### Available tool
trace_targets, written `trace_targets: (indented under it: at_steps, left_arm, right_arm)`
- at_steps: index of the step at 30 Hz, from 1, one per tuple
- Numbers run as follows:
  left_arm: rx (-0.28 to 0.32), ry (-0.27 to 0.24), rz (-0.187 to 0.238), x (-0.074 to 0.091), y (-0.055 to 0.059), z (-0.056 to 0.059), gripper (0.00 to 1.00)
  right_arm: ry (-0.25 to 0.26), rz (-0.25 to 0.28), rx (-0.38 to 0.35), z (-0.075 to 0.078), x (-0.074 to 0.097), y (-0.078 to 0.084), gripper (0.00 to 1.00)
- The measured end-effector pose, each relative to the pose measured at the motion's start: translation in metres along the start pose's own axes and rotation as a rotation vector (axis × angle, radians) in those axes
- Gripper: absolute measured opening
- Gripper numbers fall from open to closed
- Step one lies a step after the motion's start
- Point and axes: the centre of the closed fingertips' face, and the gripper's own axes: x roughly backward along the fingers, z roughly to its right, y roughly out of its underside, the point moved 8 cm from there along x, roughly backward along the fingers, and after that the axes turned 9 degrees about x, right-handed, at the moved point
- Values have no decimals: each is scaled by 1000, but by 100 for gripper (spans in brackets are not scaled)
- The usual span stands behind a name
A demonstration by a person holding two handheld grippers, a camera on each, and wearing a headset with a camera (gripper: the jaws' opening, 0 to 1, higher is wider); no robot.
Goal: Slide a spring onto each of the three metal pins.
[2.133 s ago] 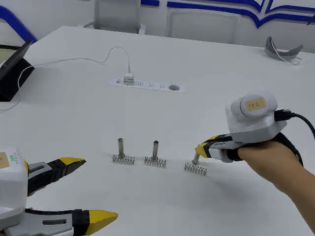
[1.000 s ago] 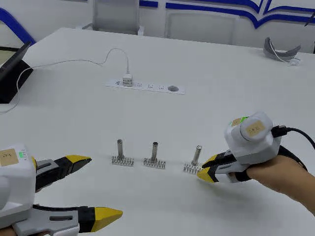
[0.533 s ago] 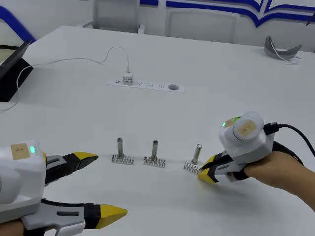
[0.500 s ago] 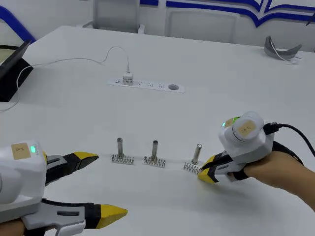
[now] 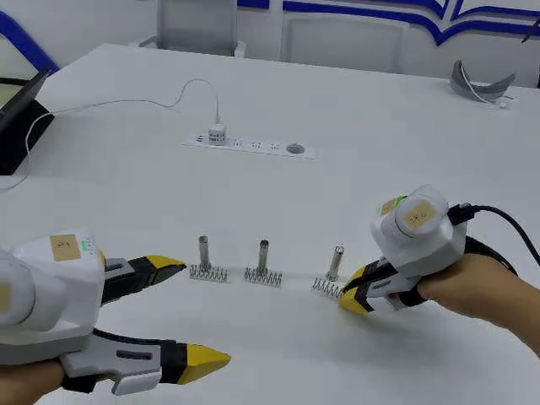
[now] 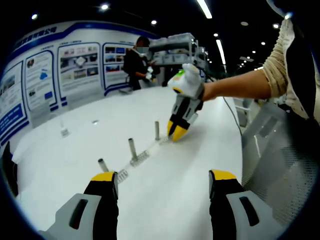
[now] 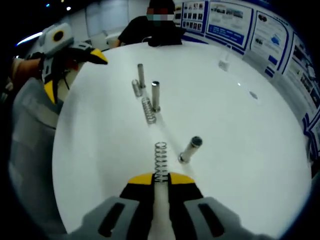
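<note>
right gripper: we are clenching its jaws on the right-hand end of the right spring, with the yellow tips low over the table (in the right gripper view the coil is running straight out from between the tips).
left gripper: we are holding it released at the near left, jaws wide apart with nothing between them, well apart from the row of pins.
right spring: it is lying flat on the table, just on the near side of the right pin and not on it.
right pin: it is standing upright and bare.
middle pin: it is standing upright, with the middle spring lying at its foot.
left pin: it is standing upright, with the left spring lying at its foot.
power strip: it is lying far beyond the pins.
</note>
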Motion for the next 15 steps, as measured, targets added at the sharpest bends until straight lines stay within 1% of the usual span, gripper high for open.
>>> trace_targets:
  at_steps: [7, 12, 15]
  left_arm:
    - [-10, 38, -19, -14, -1, 2, 74]
    - [-33, 67, -25, -25, -6, 6, 72]
    - [-48, 82, -33, -32, -8, 5, 71]
  right_arm:
    - [-19, 11, 39, -9, 13, -8, 12]
    - [-38, 13, 72, -18, 19, -15, 12]
    - [-51, 19, 83, -23, 21, -19, 12]
